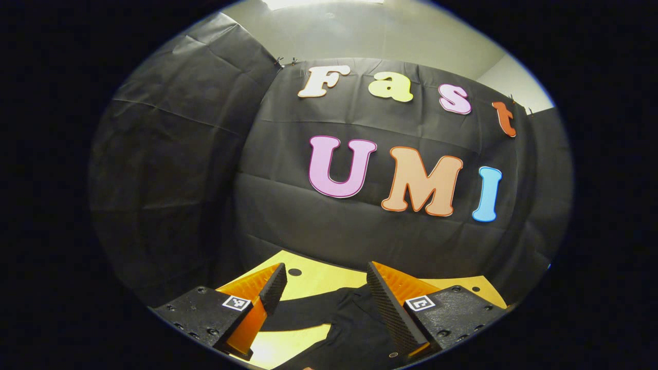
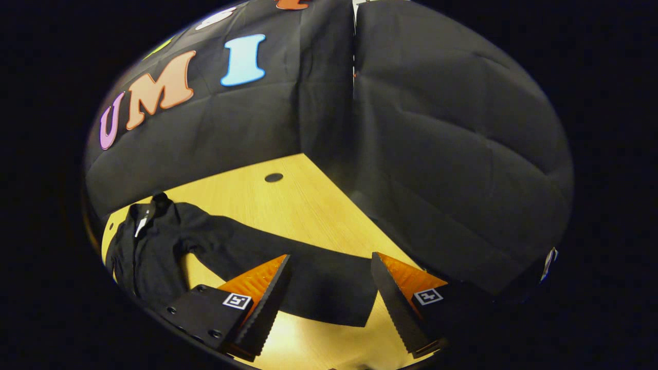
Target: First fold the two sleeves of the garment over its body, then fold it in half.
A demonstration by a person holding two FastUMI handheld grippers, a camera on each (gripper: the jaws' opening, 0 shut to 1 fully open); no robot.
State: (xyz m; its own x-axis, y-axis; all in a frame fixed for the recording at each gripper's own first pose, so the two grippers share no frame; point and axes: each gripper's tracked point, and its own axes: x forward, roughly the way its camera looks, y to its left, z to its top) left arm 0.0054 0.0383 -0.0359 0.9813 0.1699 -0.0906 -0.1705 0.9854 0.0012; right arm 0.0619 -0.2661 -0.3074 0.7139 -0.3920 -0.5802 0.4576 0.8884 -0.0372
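Shirt (image 2: 149, 246) flat on table (image 2: 288, 205), sleeve (image 2: 308, 282) outstretched; right gripper (image 2: 329, 298) spread wide above cuff, probably for pickup; left gripper (image 1: 324, 303) likewise spread over shirt.

The tabletop (image 2: 288, 205) looks like pale wood or a wood-look laminate, with fine straight grain and a smooth, faintly satin face that takes a soft glare near the right gripper (image 2: 329, 303). The garment (image 2: 154, 246) is dark woven cloth, matt and soft, lying with slight creases; its sleeve (image 2: 318, 288) has the same dull finish. The booth wall (image 2: 452, 154) is thin black fabric, matt, marked by fold lines. On the left gripper (image 1: 324, 303) the jaws carry ridged, rough gripping faces, backed by hard plastic with a slight sheen, and matt plates with small screws.
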